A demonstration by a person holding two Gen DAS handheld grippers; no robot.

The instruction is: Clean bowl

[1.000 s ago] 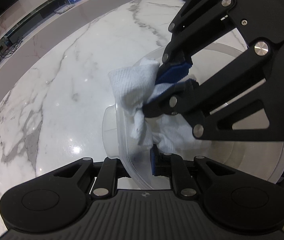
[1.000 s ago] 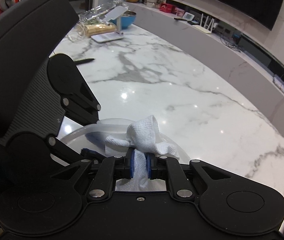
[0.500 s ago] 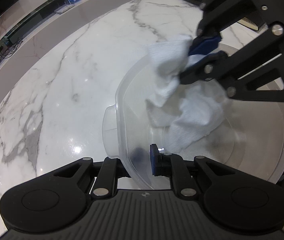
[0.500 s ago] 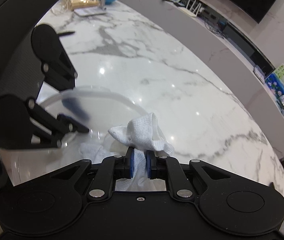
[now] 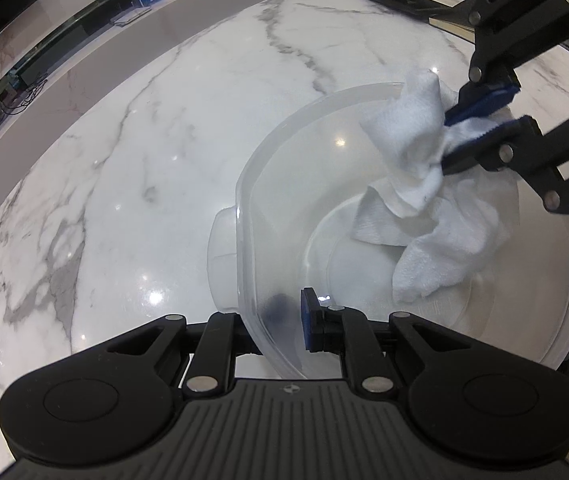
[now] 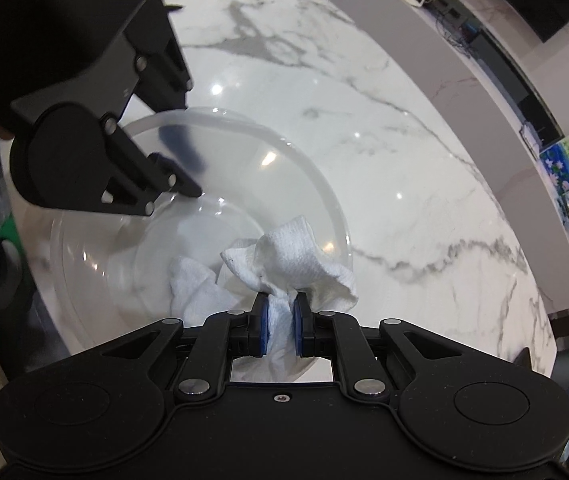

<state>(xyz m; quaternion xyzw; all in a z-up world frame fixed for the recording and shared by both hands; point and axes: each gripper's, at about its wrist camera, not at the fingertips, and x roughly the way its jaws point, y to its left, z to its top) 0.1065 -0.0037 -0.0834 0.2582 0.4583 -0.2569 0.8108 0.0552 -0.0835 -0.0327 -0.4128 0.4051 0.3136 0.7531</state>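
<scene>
Bowl rim between left jaws; cloth in right.

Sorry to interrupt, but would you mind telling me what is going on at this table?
A person is wiping out a clear plastic bowl on a marble table with two handheld grippers. The left gripper is clamped on the bowl's rim and holds it tilted. The right gripper is shut on a white cloth, whose loose end lies against the inside of the bowl.
</scene>
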